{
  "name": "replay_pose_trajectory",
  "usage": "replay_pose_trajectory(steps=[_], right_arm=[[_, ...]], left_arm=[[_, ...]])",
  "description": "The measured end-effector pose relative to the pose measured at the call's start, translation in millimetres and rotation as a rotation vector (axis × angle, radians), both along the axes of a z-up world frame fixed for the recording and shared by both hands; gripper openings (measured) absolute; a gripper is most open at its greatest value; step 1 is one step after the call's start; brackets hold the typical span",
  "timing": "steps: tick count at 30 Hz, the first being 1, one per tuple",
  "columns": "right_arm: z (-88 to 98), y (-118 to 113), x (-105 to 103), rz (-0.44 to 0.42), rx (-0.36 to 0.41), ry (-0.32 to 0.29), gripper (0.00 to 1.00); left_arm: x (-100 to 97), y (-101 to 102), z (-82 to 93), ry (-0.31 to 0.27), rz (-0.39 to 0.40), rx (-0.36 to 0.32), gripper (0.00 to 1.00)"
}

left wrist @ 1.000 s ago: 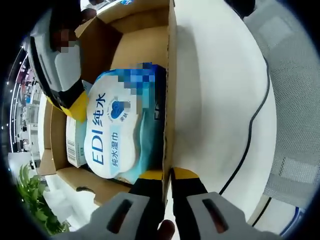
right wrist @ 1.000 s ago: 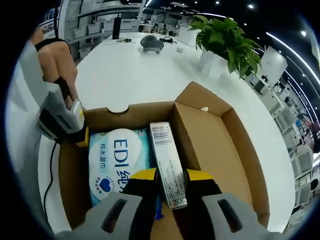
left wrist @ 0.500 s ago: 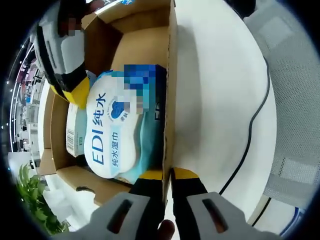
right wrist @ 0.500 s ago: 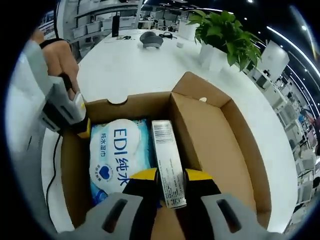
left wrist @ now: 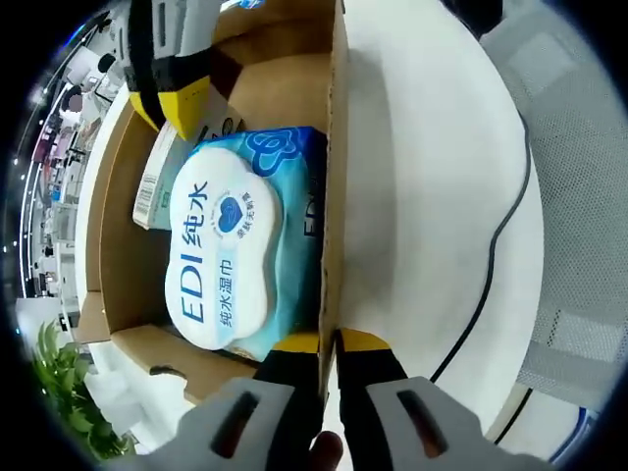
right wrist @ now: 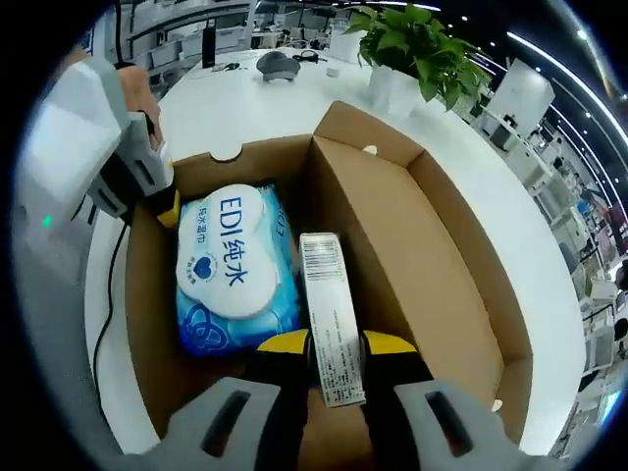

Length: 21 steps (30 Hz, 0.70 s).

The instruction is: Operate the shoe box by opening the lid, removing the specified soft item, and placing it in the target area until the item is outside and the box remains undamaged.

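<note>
My right gripper (right wrist: 334,345) has its yellow-tipped jaws pinched on the slim white carton (right wrist: 330,314), lying inside the open brown cardboard shoe box (right wrist: 446,294). My left gripper (left wrist: 328,345) is clamped on the box's side wall. Beside the carton lies the soft blue-and-white wet-wipes pack (right wrist: 235,270), on the box floor. Beyond the box stands a green potted plant (right wrist: 412,44) on the white table (right wrist: 231,103).

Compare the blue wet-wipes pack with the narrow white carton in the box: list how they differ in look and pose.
The wet-wipes pack is wide, soft, blue with a white label; the narrow white carton is slim, stiff, barcoded. The pack lies flat, untouched; the carton sits between the right gripper jaws. The pack lies beside the wall pinched by the left gripper; the carton sits mid-box. Both are inside the shoe box.
</note>
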State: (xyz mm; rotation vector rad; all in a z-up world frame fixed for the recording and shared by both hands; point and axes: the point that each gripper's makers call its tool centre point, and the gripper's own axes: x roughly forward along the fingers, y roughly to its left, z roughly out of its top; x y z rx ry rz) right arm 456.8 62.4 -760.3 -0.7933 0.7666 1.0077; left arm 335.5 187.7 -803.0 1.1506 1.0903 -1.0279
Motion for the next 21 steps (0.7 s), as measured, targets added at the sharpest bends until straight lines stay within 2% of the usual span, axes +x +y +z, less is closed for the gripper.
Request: replay_pose_trajectory(steps=[8,21], right_arm=[[-0.3,-22.6,-8.4,-0.060,-0.016,0.042,0.16],[-1.7,-29.9,-11.2,-0.092,-0.050,0.103,0.16]], left_arm=[[0.4,0.7,0.6,-0.002,0.001,0.001,0.03],[1.0,1.4,0.4,-0.003,0.001,0.001,0.03]])
